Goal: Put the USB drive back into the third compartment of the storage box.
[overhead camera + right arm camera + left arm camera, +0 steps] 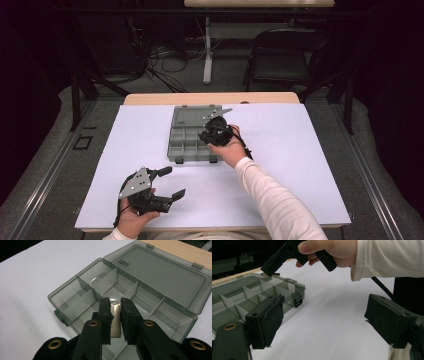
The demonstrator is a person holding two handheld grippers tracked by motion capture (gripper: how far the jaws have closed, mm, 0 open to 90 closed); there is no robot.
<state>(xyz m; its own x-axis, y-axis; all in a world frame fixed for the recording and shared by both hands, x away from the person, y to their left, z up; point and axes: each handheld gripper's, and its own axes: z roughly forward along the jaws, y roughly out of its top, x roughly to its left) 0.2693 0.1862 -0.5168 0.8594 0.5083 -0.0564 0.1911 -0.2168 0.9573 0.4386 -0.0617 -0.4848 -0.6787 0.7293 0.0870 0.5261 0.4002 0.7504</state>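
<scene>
Right gripper view: organizer box (160,277) seemingly empty

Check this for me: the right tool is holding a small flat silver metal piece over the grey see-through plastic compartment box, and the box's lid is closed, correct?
Not quite. The lid lies open, flat behind the grey see-through plastic compartment box, as the right gripper view shows. The rest holds: the right tool grips the small flat silver metal piece over the compartments.

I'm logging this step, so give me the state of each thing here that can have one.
Organizer box: lid open and laid flat behind it, compartments look empty.
Metal piece: clamped upright between the right gripper's fingers, above the box.
Right gripper: shut on the metal piece.
Left gripper: open, holding nothing, over the white table.
</scene>
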